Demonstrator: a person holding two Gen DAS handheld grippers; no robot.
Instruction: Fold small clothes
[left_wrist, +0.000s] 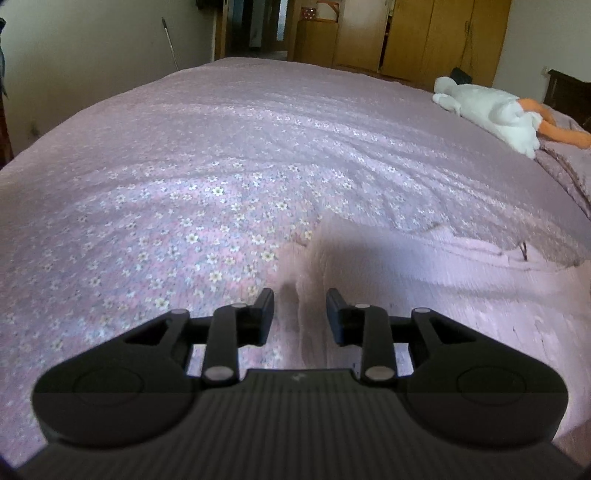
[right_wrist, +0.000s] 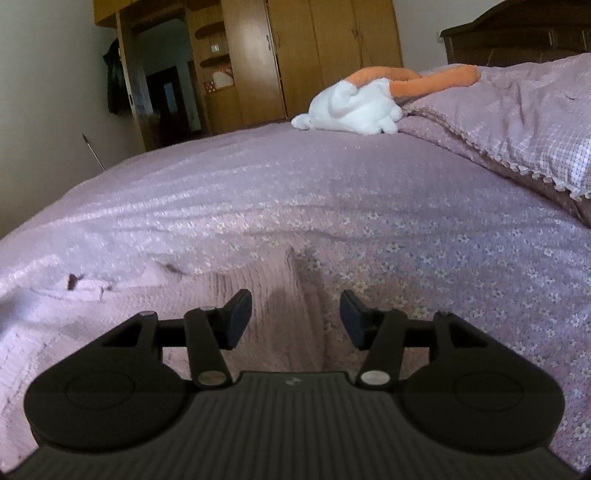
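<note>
Approaching the pink ribbed garment (left_wrist: 424, 280) lying flat on the flowered bed (left_wrist: 184, 166), you are bringing both tools down at its two near corners. Left tool (left_wrist: 300, 314) and right tool (right_wrist: 295, 319) are both gaping wide, holding nothing. Next, I judge, you are needing to pinch each corner. No readable writing is showing.

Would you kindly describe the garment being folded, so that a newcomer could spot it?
On the floral bed sheet, look just ahead of both grippers. The pink ribbed garment lies there, plain rather than flowered, unlike the sheet.
</note>
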